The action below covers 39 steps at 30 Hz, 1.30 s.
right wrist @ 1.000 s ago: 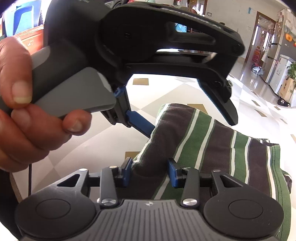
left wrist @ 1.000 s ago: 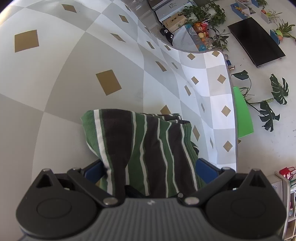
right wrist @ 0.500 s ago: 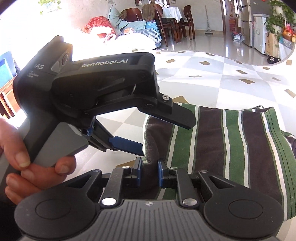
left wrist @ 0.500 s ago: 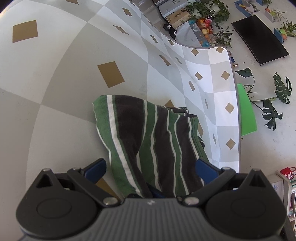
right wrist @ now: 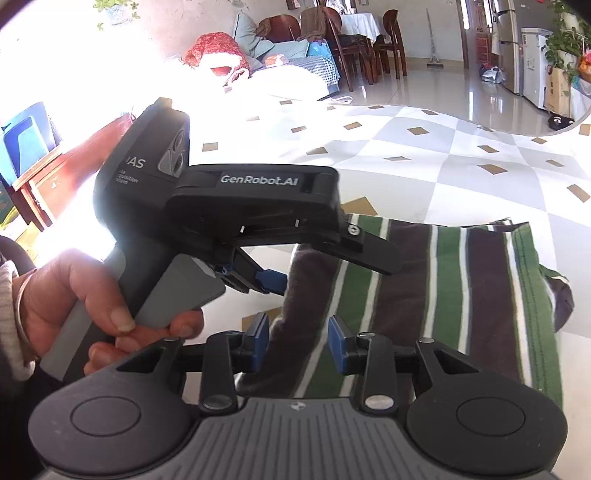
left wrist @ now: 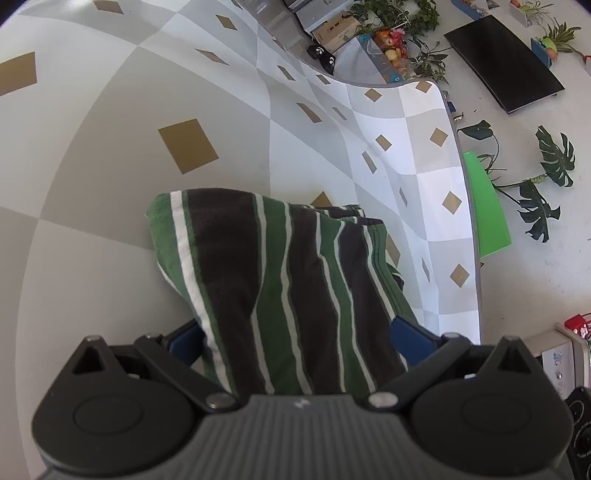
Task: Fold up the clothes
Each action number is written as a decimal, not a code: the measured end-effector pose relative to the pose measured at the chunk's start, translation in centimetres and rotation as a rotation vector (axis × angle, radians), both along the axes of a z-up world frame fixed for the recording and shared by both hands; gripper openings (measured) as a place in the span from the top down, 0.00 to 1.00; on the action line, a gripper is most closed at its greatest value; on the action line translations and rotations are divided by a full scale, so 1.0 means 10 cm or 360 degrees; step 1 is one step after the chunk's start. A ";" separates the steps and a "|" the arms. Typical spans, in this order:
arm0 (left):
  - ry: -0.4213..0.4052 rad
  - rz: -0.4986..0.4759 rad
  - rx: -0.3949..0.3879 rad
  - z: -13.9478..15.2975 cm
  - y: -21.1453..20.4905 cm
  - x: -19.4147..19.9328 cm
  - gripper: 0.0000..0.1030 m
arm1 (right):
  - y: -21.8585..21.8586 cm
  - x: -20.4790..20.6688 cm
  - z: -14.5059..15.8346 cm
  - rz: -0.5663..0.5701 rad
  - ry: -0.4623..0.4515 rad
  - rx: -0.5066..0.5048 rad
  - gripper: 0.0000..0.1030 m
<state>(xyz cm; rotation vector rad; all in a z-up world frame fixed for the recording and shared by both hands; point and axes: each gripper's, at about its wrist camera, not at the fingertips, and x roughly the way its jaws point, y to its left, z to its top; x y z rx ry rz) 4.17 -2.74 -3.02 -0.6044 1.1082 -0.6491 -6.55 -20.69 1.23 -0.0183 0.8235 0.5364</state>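
A checkered tablecloth (left wrist: 424, 155) with gold diamonds covers the table. Beyond its far edge stand leafy potted plants (left wrist: 391, 14), a cardboard box (left wrist: 334, 27) and a black panel (left wrist: 504, 68). Past the opposite edge, wooden dining chairs (right wrist: 369, 44) and a red cushion (right wrist: 212, 48).

Close wrist views sharing striped garment (left wrist: 280, 280)

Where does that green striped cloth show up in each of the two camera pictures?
Left wrist view: the striped cloth fills the lower middle, running down between the blue fingers.
Right wrist view: it lies centre right, spread flat.
Shared landmark: the checked tablecloth with brown diamonds, under the cloth in both.
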 end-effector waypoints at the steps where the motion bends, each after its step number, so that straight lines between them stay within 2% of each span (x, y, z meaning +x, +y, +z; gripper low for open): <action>1: -0.0004 0.0001 0.0009 0.01 -0.01 0.00 0.00 | -0.07 0.00 0.00 -0.0016 0.0018 -0.0020 0.61; 5: -0.0005 0.0014 0.0016 0.01 0.00 -0.02 0.00 | -0.45 0.02 0.06 -0.0171 0.0089 -0.0012 0.57; 12: -0.0002 0.0034 0.0011 0.00 0.01 -0.02 0.00 | -1.11 0.18 0.18 -0.0487 0.0196 0.0183 0.53; 14: -0.0016 0.0024 0.0027 0.01 0.00 -0.03 0.00 | -1.17 0.16 0.31 -0.0553 0.0237 0.0218 0.53; 16: -0.0031 0.0013 0.0044 0.01 -0.01 -0.04 0.00 | -1.26 0.21 0.30 -0.0600 0.0290 0.0247 0.52; 23: -0.0017 0.0031 0.0030 0.01 0.00 -0.03 0.00 | -1.47 0.41 0.13 -0.0712 0.0422 0.0340 0.51; 29: -0.0031 0.0018 0.0065 0.02 -0.04 -0.02 0.00 | -1.61 0.58 -0.09 -0.0813 0.0544 0.0503 0.50; 39: -0.0078 -0.0004 0.0141 0.06 -0.10 0.00 0.00 | -1.63 0.72 -0.26 -0.0807 0.0580 0.0618 0.49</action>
